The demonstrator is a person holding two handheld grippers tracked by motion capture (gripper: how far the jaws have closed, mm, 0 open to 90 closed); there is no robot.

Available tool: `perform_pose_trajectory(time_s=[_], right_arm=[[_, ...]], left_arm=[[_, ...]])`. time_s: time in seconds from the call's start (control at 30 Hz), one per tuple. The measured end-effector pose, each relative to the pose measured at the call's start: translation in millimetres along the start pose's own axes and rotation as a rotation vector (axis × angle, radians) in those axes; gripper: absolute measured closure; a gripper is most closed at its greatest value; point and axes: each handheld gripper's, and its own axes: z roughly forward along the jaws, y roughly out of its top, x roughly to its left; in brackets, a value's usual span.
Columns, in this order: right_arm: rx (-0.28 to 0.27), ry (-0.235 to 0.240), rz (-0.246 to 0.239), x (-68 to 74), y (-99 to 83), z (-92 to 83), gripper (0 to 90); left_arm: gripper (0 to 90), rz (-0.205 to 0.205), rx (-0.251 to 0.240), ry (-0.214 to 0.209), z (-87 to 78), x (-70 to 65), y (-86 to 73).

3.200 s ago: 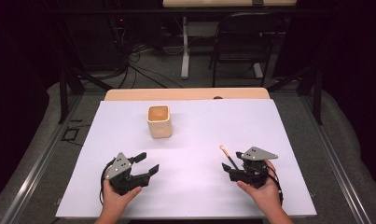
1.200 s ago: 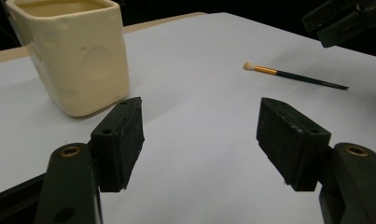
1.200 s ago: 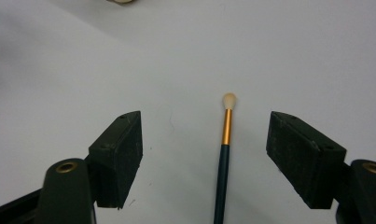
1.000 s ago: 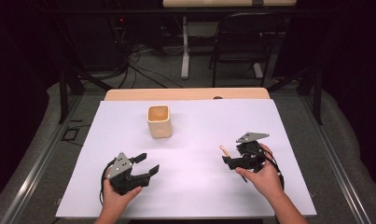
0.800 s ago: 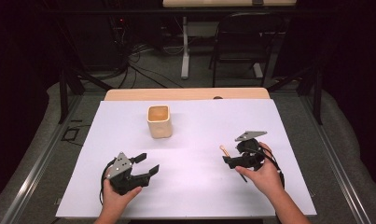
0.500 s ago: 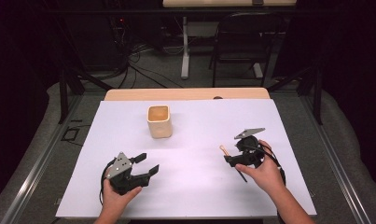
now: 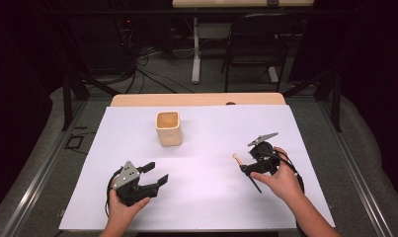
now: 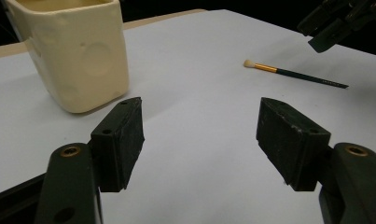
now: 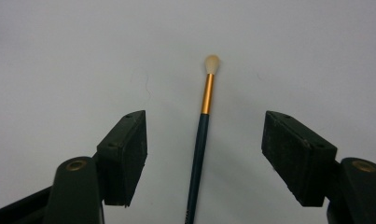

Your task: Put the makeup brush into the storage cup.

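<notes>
A thin paintbrush (image 7: pixel 247 173) with a dark handle, gold ferrule and pale tip lies flat on the white sheet at the right. My right gripper (image 7: pixel 250 168) points down over it. In the right gripper view the brush (image 9: pixel 202 135) runs up between the two pads without touching either, and the right gripper (image 9: pixel 204 127) is open, its jaws having just been closing a little. A cream square cup (image 7: pixel 168 128) stands upright at centre back. My left gripper (image 7: pixel 156 173) rests open at front left, aimed past the cup (image 8: pixel 78 51) toward the brush (image 8: pixel 293 74).
The white sheet (image 7: pixel 206 207) covers the table, with a strip of wooden edge (image 7: pixel 196 99) behind it. A chair (image 7: pixel 258 44) and cables are on the floor beyond. The left gripper (image 8: pixel 199 121) has bare sheet between its pads.
The right hand has shifted toward the brush and tipped its gripper downward over it. The left gripper and the cup have stayed where they were.
</notes>
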Motion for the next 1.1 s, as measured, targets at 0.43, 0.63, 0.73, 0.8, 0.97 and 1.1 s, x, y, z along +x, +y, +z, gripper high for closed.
perform_pose_trajectory(time_s=[0.43, 0.63, 0.73, 0.8, 0.97, 1.1], right_arm=[[0.072, -0.004, 0.005, -4.7, 1.7, 2.6, 33.6], [0.116, 0.004, 0.010, -6.4, 3.6, 6.4, 36.5], [0.122, 0.006, 0.022, -6.3, 5.8, 6.9, 38.2], [0.120, 0.006, 0.020, -6.6, 6.5, 7.1, 38.5], [0.118, 0.006, 0.020, -5.8, 12.6, 7.2, 39.4], [0.125, 0.001, 0.010, -4.3, 16.5, 8.2, 40.2]], left_arm=[[32.0, -0.003, -0.001, -0.001, -0.5, 0.5, 0.1], [32.0, -0.004, -0.002, -0.001, -0.5, 0.5, 0.1], [32.1, -0.006, -0.002, 0.000, -0.6, 0.7, 0.1], [32.1, -0.006, -0.002, 0.000, -0.6, 0.7, 0.1], [32.1, -0.006, -0.002, 0.000, -0.8, 0.7, 0.1], [32.1, -0.008, -0.002, 0.000, -0.8, 1.0, 0.0]])
